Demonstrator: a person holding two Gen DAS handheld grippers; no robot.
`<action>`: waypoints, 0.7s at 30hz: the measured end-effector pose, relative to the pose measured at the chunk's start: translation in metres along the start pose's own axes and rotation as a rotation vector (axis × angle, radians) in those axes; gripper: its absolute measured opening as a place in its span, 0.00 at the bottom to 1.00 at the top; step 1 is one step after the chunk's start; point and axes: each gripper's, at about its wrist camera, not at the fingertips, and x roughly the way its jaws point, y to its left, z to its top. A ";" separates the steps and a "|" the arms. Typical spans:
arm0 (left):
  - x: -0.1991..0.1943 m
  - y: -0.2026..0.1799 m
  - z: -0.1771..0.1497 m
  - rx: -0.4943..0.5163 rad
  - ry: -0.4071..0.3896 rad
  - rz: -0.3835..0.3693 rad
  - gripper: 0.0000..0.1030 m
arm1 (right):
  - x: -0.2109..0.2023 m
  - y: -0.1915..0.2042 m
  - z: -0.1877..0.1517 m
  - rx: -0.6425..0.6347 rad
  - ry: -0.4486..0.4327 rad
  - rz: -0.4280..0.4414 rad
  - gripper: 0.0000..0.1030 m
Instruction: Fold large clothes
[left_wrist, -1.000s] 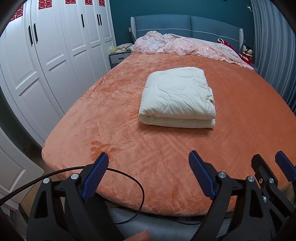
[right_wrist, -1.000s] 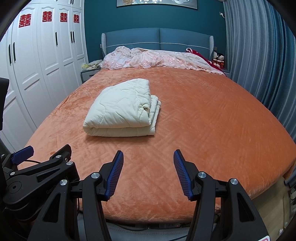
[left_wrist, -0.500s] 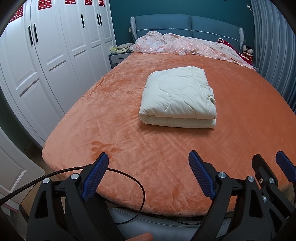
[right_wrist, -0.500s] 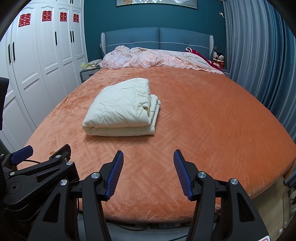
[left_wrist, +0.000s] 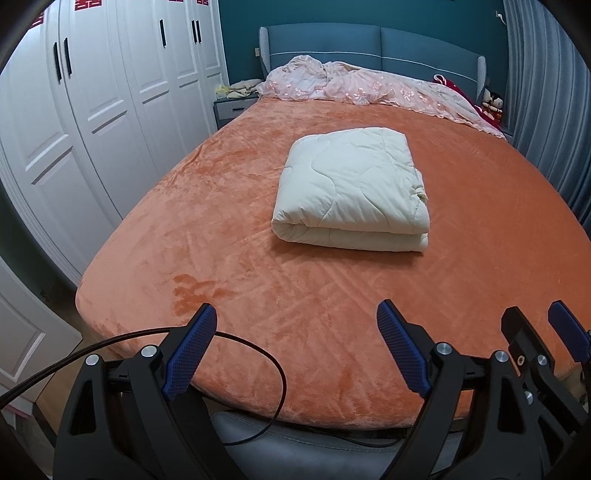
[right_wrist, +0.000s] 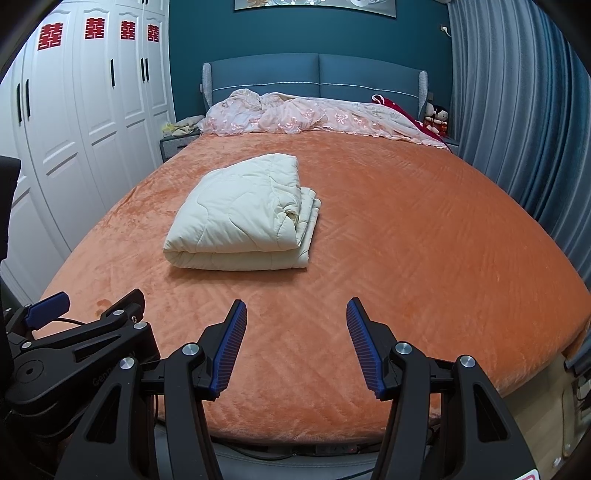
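Observation:
A cream quilted cover (left_wrist: 351, 192) (right_wrist: 240, 218) lies folded into a thick rectangle on the orange bedspread (left_wrist: 221, 229) (right_wrist: 424, 229), in the middle of the bed. My left gripper (left_wrist: 295, 325) hovers over the foot of the bed, well short of the folded cover, its blue-padded jaws wide apart with nothing between them. My right gripper (right_wrist: 295, 321) sits beside it at the same edge, also open and empty, with a narrower gap. In the left wrist view the right gripper (left_wrist: 535, 332) shows at the lower right; in the right wrist view part of the left gripper's body (right_wrist: 85, 332) shows at the lower left.
A crumpled pink floral cover (left_wrist: 362, 88) (right_wrist: 314, 114) lies along the blue headboard (right_wrist: 317, 74). White wardrobes (left_wrist: 92, 110) line the left side, grey curtains (right_wrist: 517, 110) the right. A black cable (left_wrist: 229, 354) loops by the left gripper. A nightstand (left_wrist: 232, 107) stands at the bed's far left corner.

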 end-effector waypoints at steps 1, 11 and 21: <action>0.000 0.000 0.000 0.003 -0.006 0.005 0.83 | 0.000 0.001 0.000 0.000 0.000 0.000 0.54; 0.000 -0.001 0.002 0.011 -0.034 0.042 0.80 | 0.002 0.000 0.002 -0.015 0.006 -0.002 0.54; 0.001 -0.003 0.003 0.027 -0.036 0.040 0.77 | 0.003 -0.003 0.003 -0.015 0.008 -0.003 0.54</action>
